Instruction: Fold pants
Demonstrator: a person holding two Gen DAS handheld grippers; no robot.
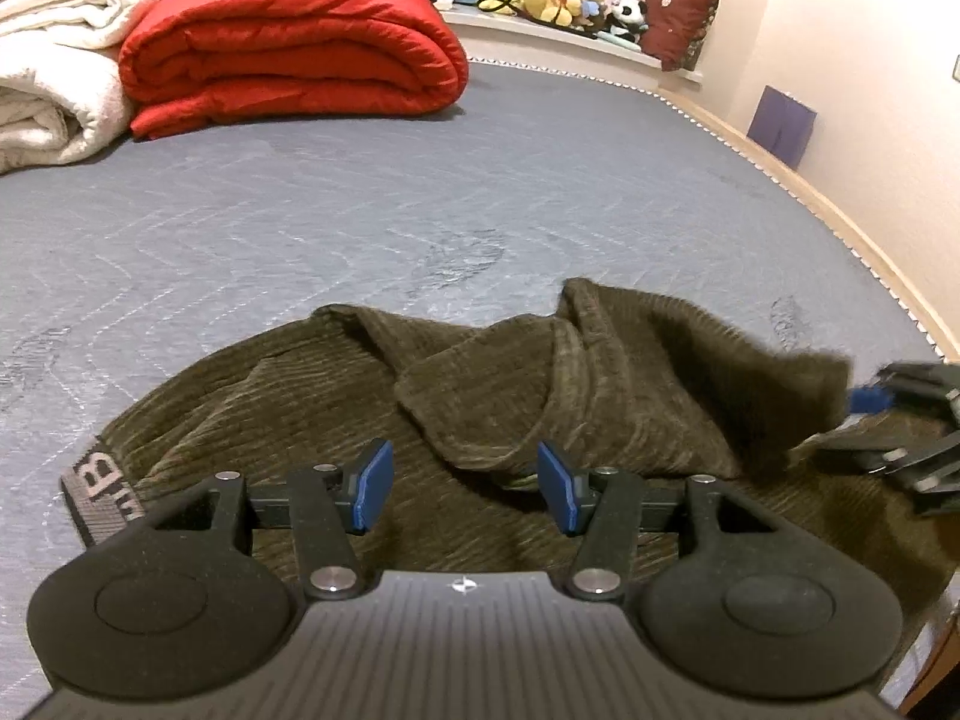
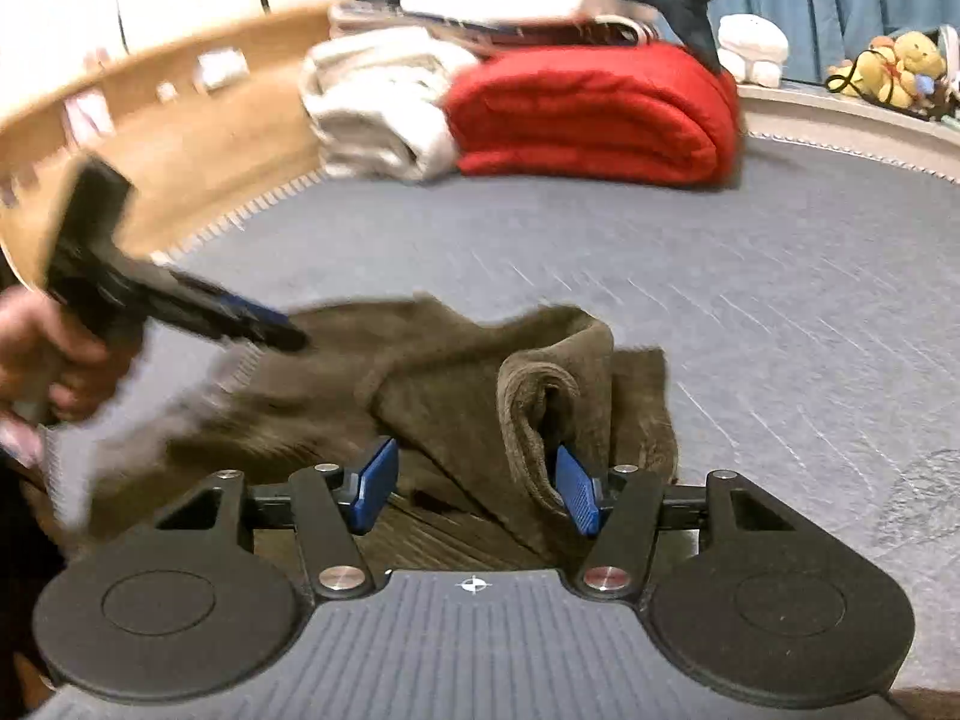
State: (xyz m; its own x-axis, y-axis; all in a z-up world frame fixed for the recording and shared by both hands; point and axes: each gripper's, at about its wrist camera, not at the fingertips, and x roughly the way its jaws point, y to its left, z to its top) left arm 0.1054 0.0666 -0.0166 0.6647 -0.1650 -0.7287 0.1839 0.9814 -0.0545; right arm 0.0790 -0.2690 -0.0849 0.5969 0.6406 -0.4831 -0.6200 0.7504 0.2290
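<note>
Your left claw (image 1: 465, 486) hovers spread over the rumpled brown pants (image 1: 360, 396); right claw (image 2: 474, 489), beside them, spread, pinches nothing. Folding barely begun; legs still bunched.

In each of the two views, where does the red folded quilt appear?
Left wrist view: the red folded quilt lies at upper left, on the far side of the bed.
Right wrist view: it lies at upper centre-right.
Shared landmark: the white folded blanket on its left.
</note>
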